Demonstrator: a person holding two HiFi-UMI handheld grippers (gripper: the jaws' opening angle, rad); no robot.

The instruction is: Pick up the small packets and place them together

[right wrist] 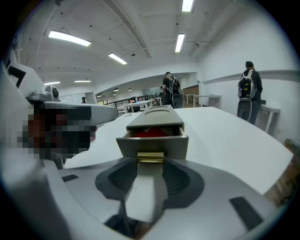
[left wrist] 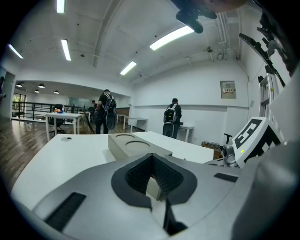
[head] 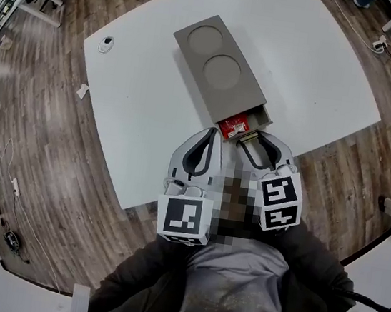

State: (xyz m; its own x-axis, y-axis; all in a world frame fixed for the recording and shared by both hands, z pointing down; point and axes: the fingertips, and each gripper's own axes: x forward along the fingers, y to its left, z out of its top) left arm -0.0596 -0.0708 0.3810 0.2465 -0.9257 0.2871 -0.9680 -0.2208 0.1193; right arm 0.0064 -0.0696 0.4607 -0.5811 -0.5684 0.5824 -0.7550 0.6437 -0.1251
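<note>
A grey box [head: 223,62] with two round recesses on top lies on the white table [head: 137,107]. Its drawer [head: 252,121] is pulled out toward me, and red packets [head: 234,126] show inside. My right gripper [head: 250,136] is closed on the drawer's brass handle [right wrist: 150,157]; in the right gripper view the drawer front [right wrist: 152,143] stands just beyond the jaws, with the red packets [right wrist: 151,133] above it. My left gripper [head: 214,134] is shut and empty, just left of the drawer. In the left gripper view the box [left wrist: 133,143] lies ahead of the left gripper [left wrist: 153,158].
A small round white object [head: 106,43] sits near the table's far left corner. A scrap of paper [head: 82,90] lies on the wooden floor beside the table. People with backpacks [left wrist: 171,115] stand far off by other tables.
</note>
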